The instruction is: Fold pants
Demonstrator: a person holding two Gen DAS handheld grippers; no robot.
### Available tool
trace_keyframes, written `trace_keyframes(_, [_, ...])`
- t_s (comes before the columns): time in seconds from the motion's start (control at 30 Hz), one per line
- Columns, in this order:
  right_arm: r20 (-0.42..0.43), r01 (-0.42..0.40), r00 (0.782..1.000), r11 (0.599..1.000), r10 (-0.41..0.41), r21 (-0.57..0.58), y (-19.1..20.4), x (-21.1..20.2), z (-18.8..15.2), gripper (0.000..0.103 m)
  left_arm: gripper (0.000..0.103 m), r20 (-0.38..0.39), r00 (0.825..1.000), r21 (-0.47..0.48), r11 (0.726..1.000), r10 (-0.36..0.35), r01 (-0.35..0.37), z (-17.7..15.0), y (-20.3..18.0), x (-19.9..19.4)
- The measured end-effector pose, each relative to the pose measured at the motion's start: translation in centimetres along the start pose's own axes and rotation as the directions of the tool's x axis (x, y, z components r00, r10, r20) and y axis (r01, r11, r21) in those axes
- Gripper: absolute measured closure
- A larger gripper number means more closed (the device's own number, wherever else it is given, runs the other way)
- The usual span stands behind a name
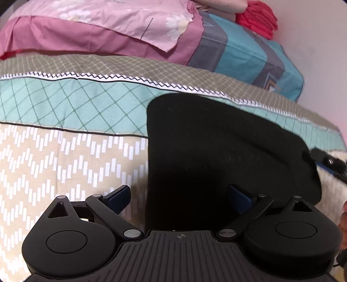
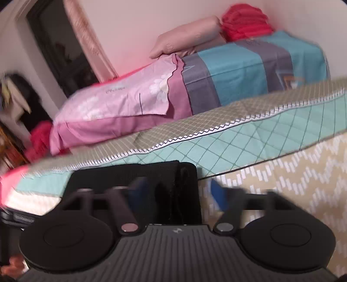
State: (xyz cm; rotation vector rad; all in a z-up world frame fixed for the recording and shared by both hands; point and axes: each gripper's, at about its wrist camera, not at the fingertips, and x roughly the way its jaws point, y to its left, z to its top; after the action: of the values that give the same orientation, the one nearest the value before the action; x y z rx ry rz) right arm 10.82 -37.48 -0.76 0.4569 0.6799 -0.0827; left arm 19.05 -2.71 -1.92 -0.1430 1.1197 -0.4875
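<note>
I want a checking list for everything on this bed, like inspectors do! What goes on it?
Surface: patterned bedspread, beige zigzag and teal diamond bands.
Job's things: black pants, folded into a flat block.
Clutter: pink pillow, blue striped pillow, red cloth.
Grippers: left claw open over the pants edge; right claw open, blurred.
Cables: nothing seen.
Surroundings: pale wall, dark doorway.

A bed (image 1: 54,164) carries everything, covered by a bedspread with a beige chevron band nearest, a mint diamond-lattice band beyond it, then a white zigzag trim and an olive grid band. Folded black pants (image 1: 216,151) lie flat on the beige and mint bands. At the far side rest a pink floral pillow (image 1: 104,28) on the left and a blue-and-grey striped pillow (image 1: 245,52) to its right.
</note>
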Motion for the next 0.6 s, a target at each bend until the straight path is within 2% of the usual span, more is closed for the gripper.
trace_keyframes(0.1, [-0.165, -0.054, 0.984, 0.992, 0.073, 0.113, -1.7, 2.5, 0.5, 0.023, 0.000, -0.045, 0.996, -0.025, 0.996, -0.082, 0.080, 0.6, 0.6, 1.7])
trace_keyframes(0.17, [-0.210, -0.108, 0.966, 0.975, 0.149, 0.195, -2.7, 3.8, -0.1, 0.023, 0.000, -0.049, 0.992, -0.055, 0.992, -0.115, 0.113, 0.6, 0.5, 2.5])
trace_keyframes(0.2, [-0.212, -0.127, 0.962, 0.969, 0.172, 0.212, -2.8, 3.9, -0.4, 0.025, 0.000, -0.034, 0.989, -0.058, 0.989, -0.141, 0.139, 0.6, 0.4, 2.5])
trace_keyframes(0.23, [-0.202, -0.134, 0.963, 0.968, 0.177, 0.212, -2.8, 3.8, -0.6, 0.041, 0.000, -0.035, 0.985, -0.061, 0.984, -0.172, 0.169, 0.5, 0.2, 2.5])
trace_keyframes(0.27, [-0.200, -0.150, 0.961, 0.967, 0.191, 0.204, -2.7, 3.7, -0.7, 0.054, 0.000, -0.025, 0.987, -0.070, 0.985, -0.160, 0.158, 0.4, 0.0, 2.2])
trace_keyframes(0.3, [-0.193, -0.179, 0.957, 0.963, 0.218, 0.201, -2.6, 3.4, -0.7, 0.062, 0.000, -0.006, 0.988, -0.078, 0.985, -0.153, 0.152, 0.4, -0.2, 1.8])
trace_keyframes(0.37, [-0.177, -0.225, 0.949, 0.953, 0.262, 0.201, -2.2, 2.2, -0.2, 0.064, 0.000, 0.042, 0.985, -0.111, 0.979, -0.165, 0.168, 0.1, -0.2, -0.2])
trace_keyframes(0.47, [-0.162, -0.287, 0.931, 0.929, 0.328, 0.233, -1.5, -0.6, 1.2, 0.064, 0.000, 0.097, 0.961, -0.151, 0.950, -0.259, 0.272, -0.4, -0.4, -4.2])
trace_keyframes(0.6, [-0.147, -0.348, 0.912, 0.913, 0.383, 0.214, 0.6, -6.1, 2.0, 0.064, 0.000, 0.131, 0.959, -0.073, 0.963, -0.250, 0.261, -1.9, -2.9, -9.8])
